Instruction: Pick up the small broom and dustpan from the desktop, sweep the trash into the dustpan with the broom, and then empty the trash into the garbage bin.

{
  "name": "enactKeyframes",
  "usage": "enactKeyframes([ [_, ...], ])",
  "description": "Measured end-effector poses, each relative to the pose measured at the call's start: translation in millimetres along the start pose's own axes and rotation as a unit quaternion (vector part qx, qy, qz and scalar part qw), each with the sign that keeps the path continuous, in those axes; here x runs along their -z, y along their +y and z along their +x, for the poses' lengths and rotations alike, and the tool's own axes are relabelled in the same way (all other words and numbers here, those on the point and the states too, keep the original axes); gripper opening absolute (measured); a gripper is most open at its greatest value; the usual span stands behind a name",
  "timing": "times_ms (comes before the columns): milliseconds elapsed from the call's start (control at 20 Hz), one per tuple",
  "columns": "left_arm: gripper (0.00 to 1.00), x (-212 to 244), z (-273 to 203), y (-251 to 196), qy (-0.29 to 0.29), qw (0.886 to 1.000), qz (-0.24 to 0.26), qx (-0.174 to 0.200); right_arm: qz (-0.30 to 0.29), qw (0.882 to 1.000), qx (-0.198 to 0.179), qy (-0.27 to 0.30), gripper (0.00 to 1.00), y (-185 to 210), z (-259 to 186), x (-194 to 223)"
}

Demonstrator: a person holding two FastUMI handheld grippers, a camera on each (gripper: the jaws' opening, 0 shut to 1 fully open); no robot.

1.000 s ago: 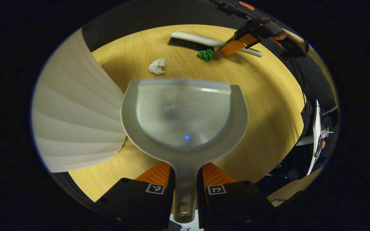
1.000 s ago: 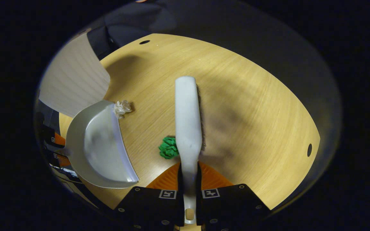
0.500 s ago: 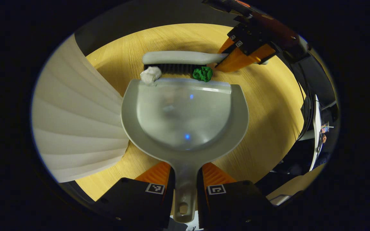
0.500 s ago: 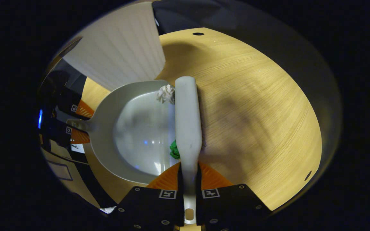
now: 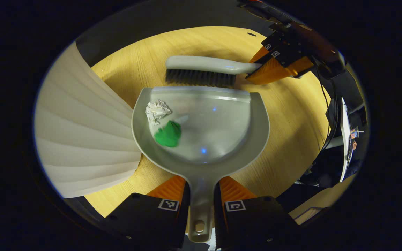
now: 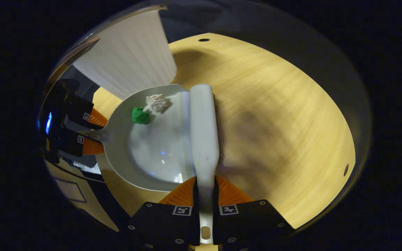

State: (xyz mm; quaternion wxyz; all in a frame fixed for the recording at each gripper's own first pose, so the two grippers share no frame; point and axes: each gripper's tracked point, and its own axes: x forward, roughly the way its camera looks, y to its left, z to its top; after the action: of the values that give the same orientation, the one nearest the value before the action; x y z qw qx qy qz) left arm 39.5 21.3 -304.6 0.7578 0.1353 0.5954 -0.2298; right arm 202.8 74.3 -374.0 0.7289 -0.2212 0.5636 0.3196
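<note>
Left gripper (image 5: 201, 198) clamps dustpan (image 5: 201, 139) handle; white wad (image 5: 157, 110) and green wad (image 5: 168, 134) inside pan. Right gripper (image 6: 206, 195) clamps broom (image 6: 204, 129), lengthwise along pan lip. Bin (image 5: 82, 132) just beside pan, on trash side.

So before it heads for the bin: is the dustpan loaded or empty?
Loaded: the dustpan holds the white paper wad and the green wad.

Prob. office/lab: wood desk (image 6: 274, 115) w/ cable holes, monitor (image 5: 343, 139), cables (image 5: 326, 104).

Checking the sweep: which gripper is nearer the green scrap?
Left. The green scrap lies in the dustpan the left gripper holds; the right gripper is beyond the pan's lip.
</note>
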Motion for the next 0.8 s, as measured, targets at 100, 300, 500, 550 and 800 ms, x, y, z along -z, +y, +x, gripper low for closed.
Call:
enactKeyframes([
  [100,0.34,1.7,-12.8,-8.3,0.003,1.000,0.002,0.016,0.060,0.998,0.007,-0.022,0.14,-16.7,-9.5,6.4],
  [300,0.34,-2.4,-39.7,-10.7,0.002,0.999,0.034,0.020,0.130,0.990,0.030,-0.049,0.14,-47.7,-25.7,30.7],
  [500,0.34,-4.5,-54.1,-10.8,-0.003,0.998,0.057,0.015,0.180,0.981,0.028,-0.071,0.14,-65.5,-5.8,59.8],
  [550,0.34,-6.4,-59.9,-9.7,-0.005,0.998,0.058,0.016,0.186,0.979,0.025,-0.076,0.14,-68.1,5.9,65.3],
  [800,0.34,-12.5,-77.1,-7.4,-0.011,0.999,0.040,0.029,0.209,0.974,-0.001,-0.092,0.14,-78.5,47.0,93.7],
])
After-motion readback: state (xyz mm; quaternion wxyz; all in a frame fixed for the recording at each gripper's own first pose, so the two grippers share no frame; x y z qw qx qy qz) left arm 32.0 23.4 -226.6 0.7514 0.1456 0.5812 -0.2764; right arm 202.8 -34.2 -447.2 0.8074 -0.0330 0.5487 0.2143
